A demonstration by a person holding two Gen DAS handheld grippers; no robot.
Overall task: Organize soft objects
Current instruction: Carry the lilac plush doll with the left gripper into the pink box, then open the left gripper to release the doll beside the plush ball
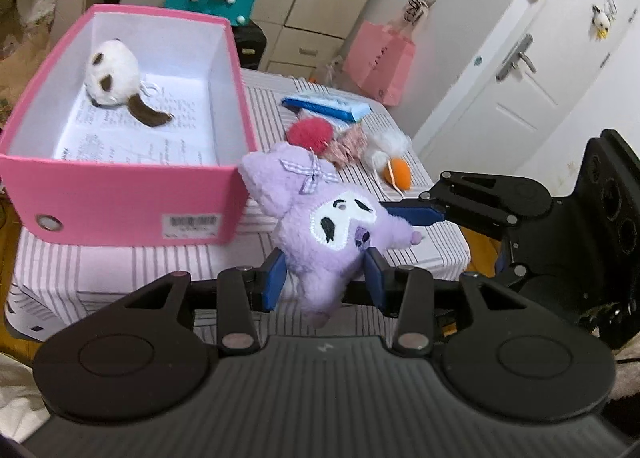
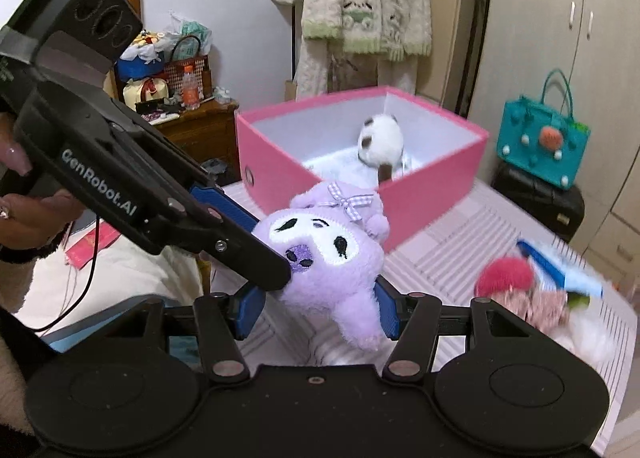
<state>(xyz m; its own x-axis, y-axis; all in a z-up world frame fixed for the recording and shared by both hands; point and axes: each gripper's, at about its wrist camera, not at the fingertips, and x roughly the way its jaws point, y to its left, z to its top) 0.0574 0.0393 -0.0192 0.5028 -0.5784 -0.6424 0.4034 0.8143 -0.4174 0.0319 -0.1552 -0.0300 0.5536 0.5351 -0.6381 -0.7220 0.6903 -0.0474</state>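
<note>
Clearly both tools share one load: the purple plush sits at the centre of each wrist view, pinched low between the left tool and, in the other view, between the right tool. Each is partly closed on its soft body, likely so it cannot sag. Behind it, at upper left, the pink box already holds a white plush on the striped surface.

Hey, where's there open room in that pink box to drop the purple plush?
The pink box is bare along its near end and right wall; the white plush fills the far left corner. Outside, the striped table is crowded right of the box.
</note>
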